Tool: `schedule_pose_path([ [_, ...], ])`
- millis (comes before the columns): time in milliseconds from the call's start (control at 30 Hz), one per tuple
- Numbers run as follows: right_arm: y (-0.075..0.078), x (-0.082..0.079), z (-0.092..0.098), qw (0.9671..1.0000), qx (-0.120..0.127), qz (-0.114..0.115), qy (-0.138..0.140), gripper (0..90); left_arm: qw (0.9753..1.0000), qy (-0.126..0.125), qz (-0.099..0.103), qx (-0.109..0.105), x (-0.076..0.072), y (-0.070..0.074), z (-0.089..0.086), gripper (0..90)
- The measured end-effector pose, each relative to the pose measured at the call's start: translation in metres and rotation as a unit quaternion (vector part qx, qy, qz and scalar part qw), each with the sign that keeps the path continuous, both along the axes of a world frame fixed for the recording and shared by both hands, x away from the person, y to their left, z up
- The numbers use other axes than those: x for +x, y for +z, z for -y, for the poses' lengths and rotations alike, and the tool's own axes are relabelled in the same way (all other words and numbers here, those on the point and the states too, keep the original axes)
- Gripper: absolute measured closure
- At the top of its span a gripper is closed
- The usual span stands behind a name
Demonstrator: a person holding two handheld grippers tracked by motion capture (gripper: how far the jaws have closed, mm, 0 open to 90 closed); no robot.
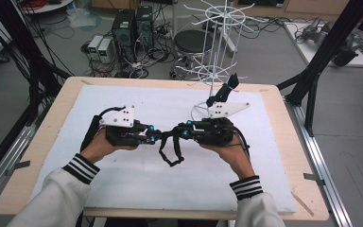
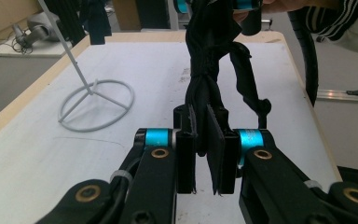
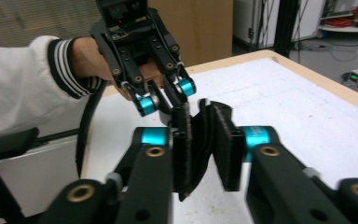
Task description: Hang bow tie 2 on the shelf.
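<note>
Tabletop: a wooden top was seen covered by a white mat, with the person's sleeved forearms entering from the near edge.
White wire rack: it was stood upright at the far right of the mat, its ring base resting flat on the white surface; a second dark item was seen hanging on it, low down near the base.
Left claw: it was held at the middle of the mat, just left of centre, pointing right. In the left gripper view its jaws were seen drawn in against a bunched part of the black strap, with only a narrow gap left between the pads; it was clenched on the strap.
Right claw: it was held just right of centre, pointing left, tip to tip with the left claw. In the right gripper view its jaws were seen closed in on a fold of the same strap, so it was grasping the strap too.
Black strap: it was held between the two claws above the middle of the mat, gripped at both ends, with a loose loop drooping toward the near side and reaching the mat.
</note>
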State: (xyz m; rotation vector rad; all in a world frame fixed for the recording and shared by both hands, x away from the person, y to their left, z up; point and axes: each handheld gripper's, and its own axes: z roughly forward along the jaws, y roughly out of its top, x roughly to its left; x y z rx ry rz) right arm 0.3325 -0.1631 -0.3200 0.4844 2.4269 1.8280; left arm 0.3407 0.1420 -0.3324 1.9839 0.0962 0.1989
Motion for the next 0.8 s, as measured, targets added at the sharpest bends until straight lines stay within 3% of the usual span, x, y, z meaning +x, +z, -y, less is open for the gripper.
schedule_pose_path([
  [200, 0.0012, -0.0026, -0.0011, 0.9998, -0.011, 0.018, 0.002, 84.9, 1.0, 0.0, -0.002, -0.003, -0.0002, -0.0007, -0.0001, 81.6],
  [467, 0.002, -0.0035, -0.0012, 0.9997, -0.011, 0.023, 0.0, 84.9, 0.9999, -0.001, -0.002, -0.012, 0.0002, -0.0014, -0.0009, 77.9],
  [567, 0.0019, -0.0035, -0.0011, 0.9996, -0.014, 0.023, -0.001, 84.8, 0.9999, -0.003, 0.002, -0.017, 0.001, -0.0018, -0.0018, 66.3],
  [633, 0.0018, -0.0033, -0.0011, 0.9996, -0.014, 0.024, 0.0, 84.8, 0.9995, -0.003, -0.006, -0.031, 0.0016, -0.0032, -0.0018, 49.4],
  [700, 0.0021, -0.0031, -0.0003, 0.9996, -0.013, 0.026, -0.003, 84.8, 0.9992, 0.014, -0.007, -0.038, 0.001, -0.0047, -0.0016, 36.5],
  [800, 0.0026, -0.0031, 0.0015, 0.9995, -0.014, 0.027, -0.008, 84.8, 0.9971, 0.052, -0.014, -0.054, 0.0013, -0.0069, -0.0027, 8.4],
])
